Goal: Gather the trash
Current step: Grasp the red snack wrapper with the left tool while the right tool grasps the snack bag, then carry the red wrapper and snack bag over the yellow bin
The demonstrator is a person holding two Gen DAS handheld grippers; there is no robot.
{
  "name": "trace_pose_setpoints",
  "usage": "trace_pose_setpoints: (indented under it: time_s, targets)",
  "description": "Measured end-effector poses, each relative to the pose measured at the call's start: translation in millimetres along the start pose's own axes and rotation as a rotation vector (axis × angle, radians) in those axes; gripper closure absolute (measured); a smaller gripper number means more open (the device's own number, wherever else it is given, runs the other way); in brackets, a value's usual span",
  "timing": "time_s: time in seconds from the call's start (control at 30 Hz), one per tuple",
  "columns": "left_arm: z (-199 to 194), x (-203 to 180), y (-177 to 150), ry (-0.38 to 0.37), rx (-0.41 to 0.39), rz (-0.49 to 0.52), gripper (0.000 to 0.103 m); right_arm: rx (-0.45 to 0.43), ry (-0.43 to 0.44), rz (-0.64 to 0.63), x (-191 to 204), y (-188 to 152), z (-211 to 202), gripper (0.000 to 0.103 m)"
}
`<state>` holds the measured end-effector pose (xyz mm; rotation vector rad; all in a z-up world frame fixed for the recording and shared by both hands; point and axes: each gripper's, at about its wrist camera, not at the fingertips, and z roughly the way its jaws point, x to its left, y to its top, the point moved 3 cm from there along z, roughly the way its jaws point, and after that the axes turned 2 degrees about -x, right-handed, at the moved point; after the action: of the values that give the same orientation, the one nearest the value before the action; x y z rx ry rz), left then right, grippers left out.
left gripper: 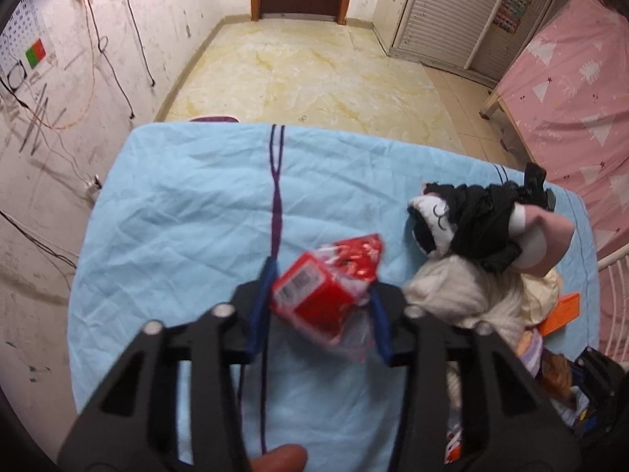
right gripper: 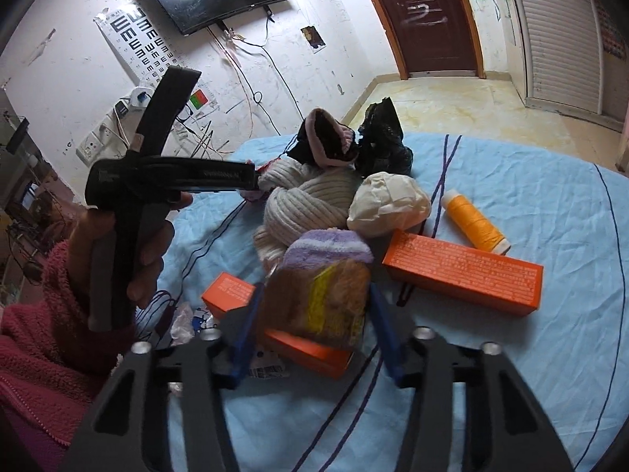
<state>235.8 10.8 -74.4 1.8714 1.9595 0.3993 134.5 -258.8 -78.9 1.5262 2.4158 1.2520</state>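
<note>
Red snack wrapper (left gripper: 328,295) is sitting between the blue pads of the left gripper (left gripper: 320,306), over the blue sheet (left gripper: 177,204); pads are pressing on both sides, jaws narrowed onto it, crinkled clear plastic is hanging below. Brown-and-yellow snack bag (right gripper: 320,299) is sitting in the right gripper (right gripper: 314,314), pads closing on its edges, jaws part open around its width. Bag is hovering over a small orange box (right gripper: 228,295) and another orange carton (right gripper: 310,354). A long orange box (right gripper: 464,271) is lying just right of it, yellow thread spool (right gripper: 473,220) beyond. Behind the bag: purple striped sock (right gripper: 326,247), cream knit bundle (right gripper: 298,204), crumpled white paper (right gripper: 387,204), black plastic bag (right gripper: 383,145). A hand (right gripper: 129,251) in a pink fleece sleeve (right gripper: 43,334) is gripping the left tool's handle at the left of the right wrist view.
</note>
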Motion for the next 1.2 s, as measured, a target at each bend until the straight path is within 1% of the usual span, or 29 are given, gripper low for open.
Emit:
trace_pose_setpoints:
  time_s: [0.03, 0.07, 0.1, 0.33, 0.4, 0.6, 0.67, 0.93, 1.07, 1.2]
  targets:
    - [-1, -1, -1, 0.010, -0.005, 0.005, 0.069, -0.003, -0.011, -0.003, 0, 0, -1, 0.071]
    - [-3, -2, -2, 0.017, -0.009, 0.007, 0.070, -0.006, -0.020, -0.006, 0, -1, -2, 0.078]
    - [-4, -2, -3, 0.022, -0.012, 0.012, 0.070, -0.008, -0.027, -0.009, 0, -1, -3, 0.080]
    - [-26, -2, -9, 0.032, -0.055, 0.016, 0.071, -0.036, -0.077, -0.038, 3, -3, -10, 0.089]
    - [-34, -3, -12, 0.031, -0.068, 0.013, 0.071, -0.049, -0.104, -0.051, 4, -3, -13, 0.093]
    - [-58, -17, -14, 0.030, -0.109, 0.023, 0.071, -0.074, -0.157, -0.090, 8, -2, -23, 0.103]
    - [-62, -22, -12, 0.029, -0.118, 0.031, 0.071, -0.082, -0.179, -0.102, 8, -4, -26, 0.103]
    - [-84, -55, -18, 0.005, -0.154, 0.090, 0.071, -0.142, -0.211, -0.112, 3, -7, -51, 0.103]
    - [-97, -81, -19, -0.020, -0.177, 0.130, 0.071, -0.184, -0.240, -0.095, -7, -10, -73, 0.103]
    - [-106, -115, -21, -0.055, -0.194, 0.178, 0.071, -0.226, -0.274, -0.060, -24, -17, -99, 0.103]
